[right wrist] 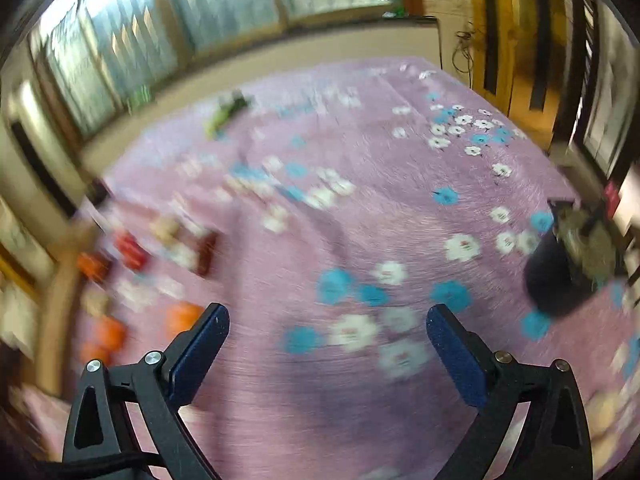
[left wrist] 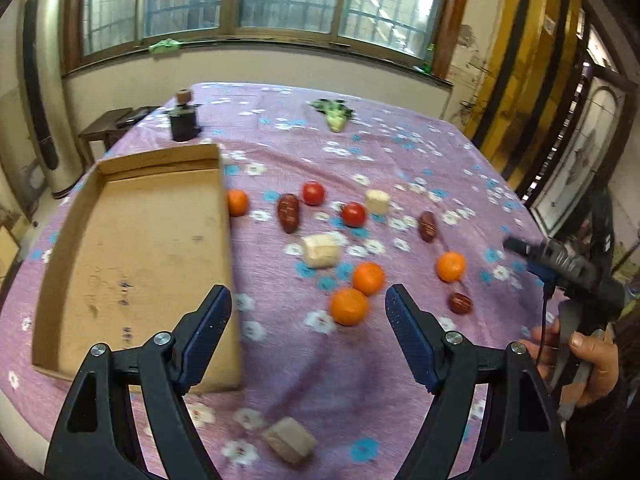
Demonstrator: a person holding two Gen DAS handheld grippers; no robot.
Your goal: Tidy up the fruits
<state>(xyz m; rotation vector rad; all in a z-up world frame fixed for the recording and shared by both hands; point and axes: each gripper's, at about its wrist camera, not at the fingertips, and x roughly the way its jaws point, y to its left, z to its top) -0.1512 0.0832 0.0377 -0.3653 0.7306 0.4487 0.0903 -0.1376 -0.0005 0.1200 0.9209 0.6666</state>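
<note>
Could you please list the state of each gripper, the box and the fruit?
Left gripper: open, holding nothing.
Right gripper: open, holding nothing.
Cardboard box: open-topped, nothing inside.
Oranges: loose on the tablecloth.
Tomatoes: loose on the cloth, outside the box.

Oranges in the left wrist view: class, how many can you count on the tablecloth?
4. One orange beside the cardboard tray; two close together, and, ahead of the open left gripper; one further right. None seems hidden.

Both views overlook tablecloth (left wrist: 304,128)
</note>
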